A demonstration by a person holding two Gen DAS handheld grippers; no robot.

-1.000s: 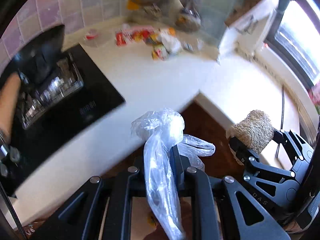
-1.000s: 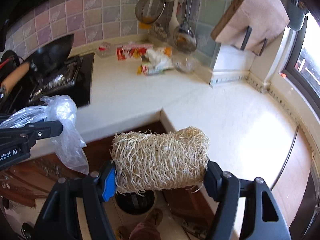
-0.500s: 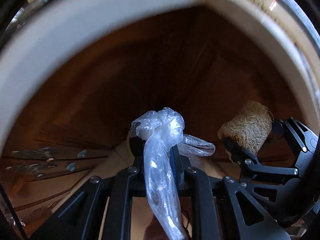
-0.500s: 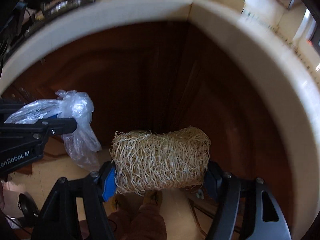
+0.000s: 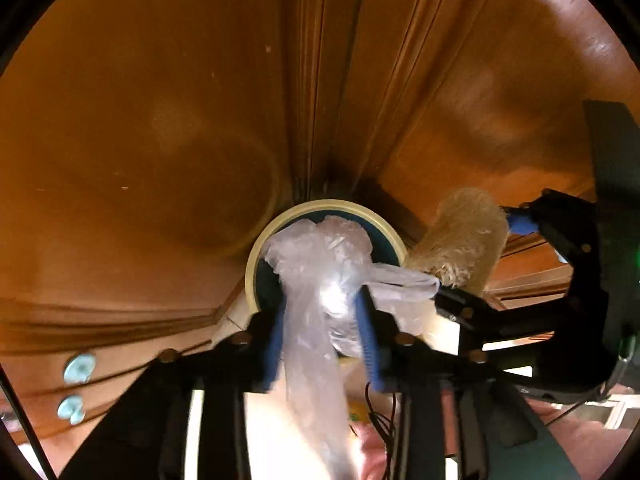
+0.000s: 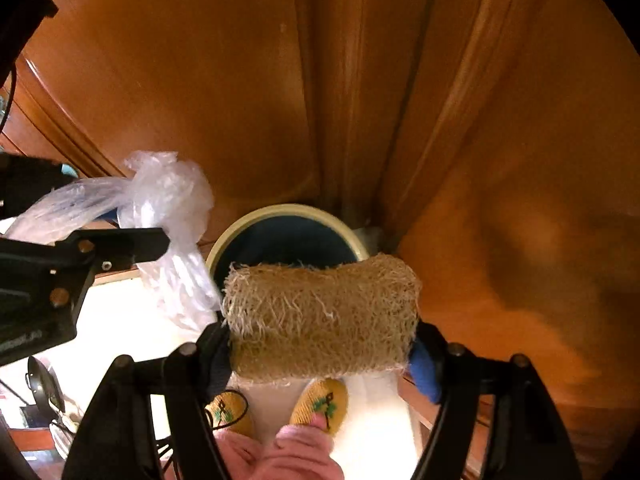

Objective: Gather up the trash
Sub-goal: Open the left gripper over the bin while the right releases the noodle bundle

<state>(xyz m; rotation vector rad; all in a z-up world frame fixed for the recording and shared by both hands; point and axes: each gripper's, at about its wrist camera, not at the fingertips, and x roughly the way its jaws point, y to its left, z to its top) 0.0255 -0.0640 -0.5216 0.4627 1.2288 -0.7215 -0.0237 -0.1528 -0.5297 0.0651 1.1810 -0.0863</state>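
The plastic bag (image 5: 320, 280) hung knotted and crumpled between the blue pads of the left gripper (image 5: 322, 322), which was clamped on it, and it sat right over the mouth of the bin (image 5: 256, 256): in the left wrist view the cream rim ringed the bag's bunched top, dark interior showing behind. That was the relation that mattered. The bag lay straight ahead of the tongs and its long tail trailed back toward the camera, so a simple release looked enough to drop it in.

Over on the other side, the loofah scrubber (image 6: 320, 320) was gripped end to end by the right gripper (image 6: 320, 356), its long axis lying crosswise between the fingers. From the right wrist view it sat at the near edge of the bin (image 6: 224, 236), not fully over the opening; from the left view it hung just off the rim's right side. The left hand looked the better placed of the two.

Beyond them stood wooden cabinet doors (image 6: 280, 80), and below, yellow slippers (image 6: 320, 400) on a pale floor.
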